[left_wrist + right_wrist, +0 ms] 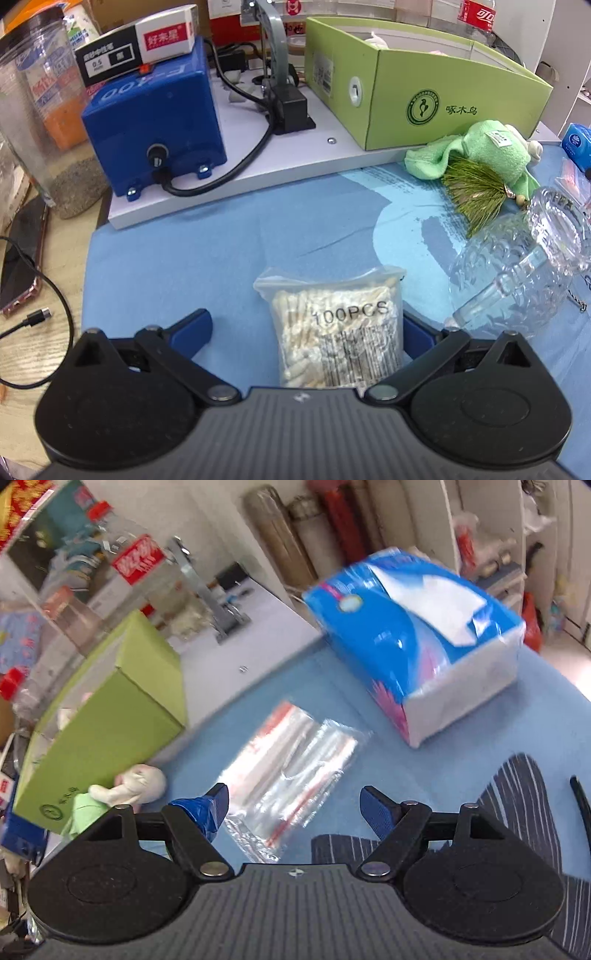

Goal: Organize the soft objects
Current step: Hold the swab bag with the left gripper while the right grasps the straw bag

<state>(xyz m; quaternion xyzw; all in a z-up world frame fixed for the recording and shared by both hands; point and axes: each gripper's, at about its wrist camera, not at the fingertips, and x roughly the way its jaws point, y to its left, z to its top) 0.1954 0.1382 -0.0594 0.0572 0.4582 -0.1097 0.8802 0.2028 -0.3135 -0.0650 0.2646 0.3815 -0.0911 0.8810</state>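
In the left wrist view, my left gripper [306, 328] is open with a clear bag of cotton swabs [336, 328] marked 100PCS lying between its fingers on the blue mat. A green plush toy [491, 147] lies by the green box [424, 92] at the right back. In the right wrist view, my right gripper [295, 808] is open and empty above a stack of clear zip bags [291, 768]. A blue tissue pack [417, 642] stands beyond. The green box [107, 716] is at the left, with the plush toy [125, 786] beside it.
A glass jar [517, 269] lies on its side at the right, beside a green tassel [476, 188]. A blue machine [155, 122] on a white base, a plastic canister [40, 110], a phone [22, 262] and a cable are at the left. A striped cloth [517, 812] lies at the right.
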